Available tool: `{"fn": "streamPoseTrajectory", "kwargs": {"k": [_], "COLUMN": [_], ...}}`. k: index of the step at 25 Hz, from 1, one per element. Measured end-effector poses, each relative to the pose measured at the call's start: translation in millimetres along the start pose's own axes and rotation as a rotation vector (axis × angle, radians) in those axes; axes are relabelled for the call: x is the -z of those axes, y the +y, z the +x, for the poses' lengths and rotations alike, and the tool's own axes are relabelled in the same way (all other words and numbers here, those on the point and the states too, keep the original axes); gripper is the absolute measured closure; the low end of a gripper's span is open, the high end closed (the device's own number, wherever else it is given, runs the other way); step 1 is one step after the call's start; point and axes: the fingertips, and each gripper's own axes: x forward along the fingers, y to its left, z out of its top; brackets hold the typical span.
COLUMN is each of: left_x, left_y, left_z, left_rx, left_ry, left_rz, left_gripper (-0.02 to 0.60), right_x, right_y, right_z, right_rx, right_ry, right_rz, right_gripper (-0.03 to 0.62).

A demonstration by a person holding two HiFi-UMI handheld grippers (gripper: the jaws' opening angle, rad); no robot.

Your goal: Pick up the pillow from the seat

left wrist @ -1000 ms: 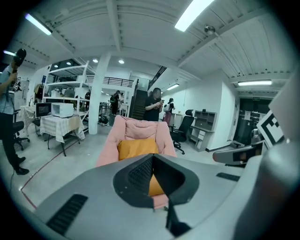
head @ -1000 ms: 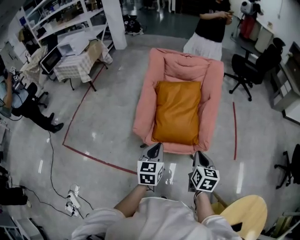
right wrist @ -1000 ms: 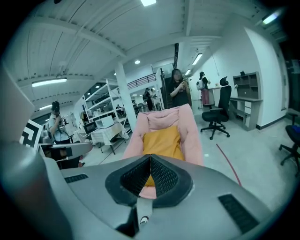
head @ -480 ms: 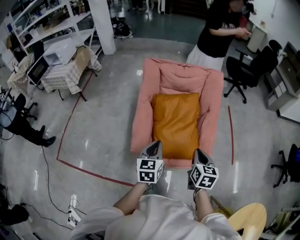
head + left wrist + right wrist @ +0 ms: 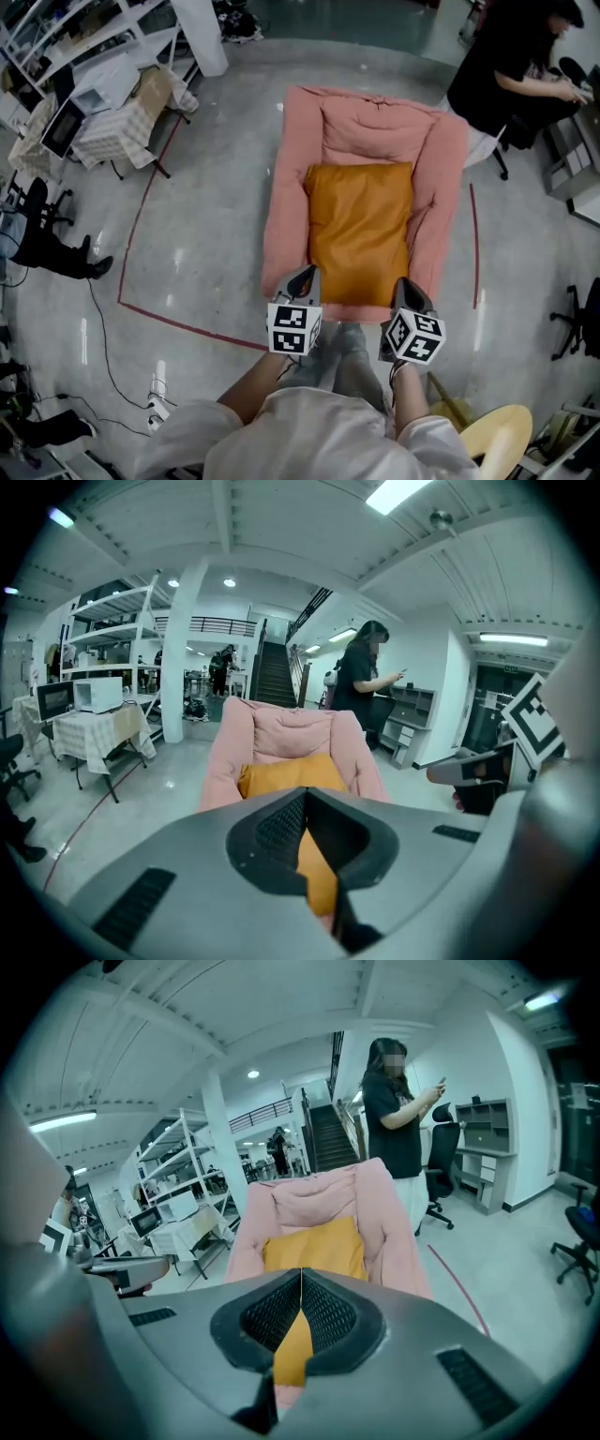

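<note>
An orange pillow (image 5: 360,230) lies flat on the seat of a pink padded floor chair (image 5: 284,197). My left gripper (image 5: 304,277) is shut and empty, hovering just short of the seat's near left corner. My right gripper (image 5: 409,285) is shut and empty at the near right corner. Neither touches the pillow. In the left gripper view the pillow (image 5: 281,776) and chair (image 5: 230,747) lie ahead beyond the closed jaws. The right gripper view shows the pillow (image 5: 314,1247) on the chair (image 5: 389,1213) straight ahead.
A person in a black top (image 5: 511,75) stands at the chair's far right by an office chair. A cloth-covered table (image 5: 117,117) with a microwave (image 5: 58,127) stands far left. Red tape (image 5: 141,220) marks the floor. A round wooden stool (image 5: 495,441) sits near right; cables (image 5: 103,347) trail left.
I have come closer to the pink chair; both grippers now reach its near edge. The person in black has shifted to the right. Both grippers stay shut.
</note>
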Motion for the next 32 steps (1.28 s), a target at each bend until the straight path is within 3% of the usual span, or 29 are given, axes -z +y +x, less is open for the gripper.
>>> {"fn": "streamPoseTrajectory", "kwargs": {"k": [4,13,17,23,27,32], "left_x": [9.3,11.7,29.9,55.9,71.5,99.8], "left_y": [11.3,16.5,23.9,40.1,43.8,51.6], "left_z": [19.3,74.2,103.3,146.1,174.4,202.8], "left_rx": [-0.049,-0.073,-0.065,-0.104,-0.086,-0.077], "left_ry": [0.043,0.072,0.106,0.171,0.216,0.261], "left_rz": [-0.037,-0.071,-0.134,-0.16,-0.171,-0.185], "left_gripper": [0.583,0.583,0.583,0.583,0.48,0.446], "right_x": [2.2,-8.4,3.0,17.2,23.5,39.2], "right_y": [-7.7,-42.5,-58.2,-69.4,-80.5,-96.7], "right_z": [32.0,85.2,116.4,163.1,192.7,225.0], "right_rx": [-0.024,-0.003,0.0,-0.018,-0.016,-0.009], "right_ry": [0.05,0.089,0.116,0.174,0.206,0.235], "right_rz": [-0.006,-0.018,0.005,0.013,0.02,0.03], "right_gripper": [0.565,0.565,0.563,0.56,0.512,0.473]}}
